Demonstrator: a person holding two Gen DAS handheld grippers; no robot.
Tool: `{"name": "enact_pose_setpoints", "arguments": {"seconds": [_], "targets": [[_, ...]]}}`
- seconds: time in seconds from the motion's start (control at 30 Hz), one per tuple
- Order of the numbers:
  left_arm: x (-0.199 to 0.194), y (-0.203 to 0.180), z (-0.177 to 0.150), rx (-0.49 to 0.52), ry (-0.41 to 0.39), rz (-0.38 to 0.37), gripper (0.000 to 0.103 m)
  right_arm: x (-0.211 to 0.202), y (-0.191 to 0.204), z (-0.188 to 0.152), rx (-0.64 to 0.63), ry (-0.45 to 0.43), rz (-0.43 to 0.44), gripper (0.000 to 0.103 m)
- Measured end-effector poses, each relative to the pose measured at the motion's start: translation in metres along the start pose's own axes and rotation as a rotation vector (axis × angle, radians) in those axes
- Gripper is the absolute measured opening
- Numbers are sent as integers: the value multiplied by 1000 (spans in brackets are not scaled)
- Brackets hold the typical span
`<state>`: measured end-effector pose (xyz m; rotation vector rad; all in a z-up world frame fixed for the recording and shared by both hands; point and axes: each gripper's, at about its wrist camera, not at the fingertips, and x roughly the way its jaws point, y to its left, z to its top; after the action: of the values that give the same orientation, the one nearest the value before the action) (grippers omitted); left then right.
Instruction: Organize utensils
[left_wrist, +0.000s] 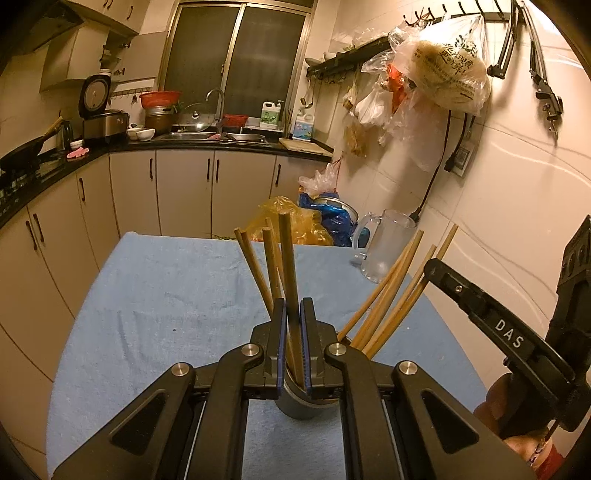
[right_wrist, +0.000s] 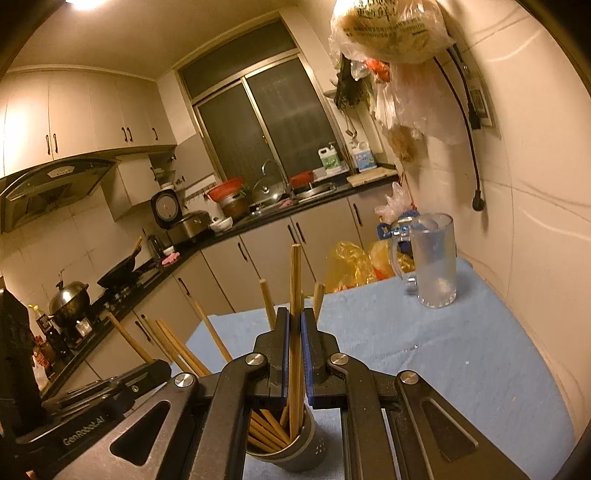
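Note:
A grey metal holder (left_wrist: 295, 404) stands on the blue cloth (left_wrist: 166, 295) and holds several wooden chopsticks (left_wrist: 391, 291). My left gripper (left_wrist: 293, 332) is shut on one upright chopstick (left_wrist: 287, 258) whose lower end is inside the holder. In the right wrist view my right gripper (right_wrist: 294, 343) is shut on another upright chopstick (right_wrist: 294, 280) that stands in the same holder (right_wrist: 295, 448). The right gripper's body shows at the right of the left wrist view (left_wrist: 495, 321). The left gripper's body shows at the lower left of the right wrist view (right_wrist: 74, 406).
A frosted glass mug (left_wrist: 386, 245) stands at the far right of the cloth, also in the right wrist view (right_wrist: 430, 260). Plastic bags (left_wrist: 291, 218) lie beyond the table's far edge. The tiled wall (left_wrist: 517, 206) is close on the right. Kitchen counters (left_wrist: 147, 147) run behind.

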<state>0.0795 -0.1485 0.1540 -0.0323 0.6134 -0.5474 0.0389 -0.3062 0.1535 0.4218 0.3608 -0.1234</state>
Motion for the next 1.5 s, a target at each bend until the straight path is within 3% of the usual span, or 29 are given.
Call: {"name": "enact_pose_setpoints", "arguments": {"seconds": [0.8, 0.87, 0.93, 1.03, 1.1, 1.17, 1.23, 1.37, 1.5], "targets": [[18, 5, -8, -1, 38, 10, 8, 21, -1, -14, -6, 88, 14, 7], [14, 6, -7, -6, 32, 12, 10, 17, -1, -12, 1, 95, 26, 8], [4, 7, -6, -17, 16, 12, 24, 10, -1, -9, 2, 89, 30, 8], [-22, 8, -6, -26, -45, 41, 30, -13, -1, -2, 0, 63, 39, 9], [-43, 10, -8, -35, -71, 57, 40, -32, -1, 2, -5, 37, 38, 17], [-71, 13, -16, -42, -118, 83, 53, -56, 0, 3, -31, 8, 16, 43], [-97, 13, -29, -33, -150, 130, 77, -83, 1, -2, -57, -18, -13, 58], [-129, 13, -66, -22, -147, 216, 91, -125, 3, -22, -90, -35, -72, 84], [-142, 10, -115, -5, -46, 337, 97, -160, 14, -61, -152, -13, -166, 96]]}}
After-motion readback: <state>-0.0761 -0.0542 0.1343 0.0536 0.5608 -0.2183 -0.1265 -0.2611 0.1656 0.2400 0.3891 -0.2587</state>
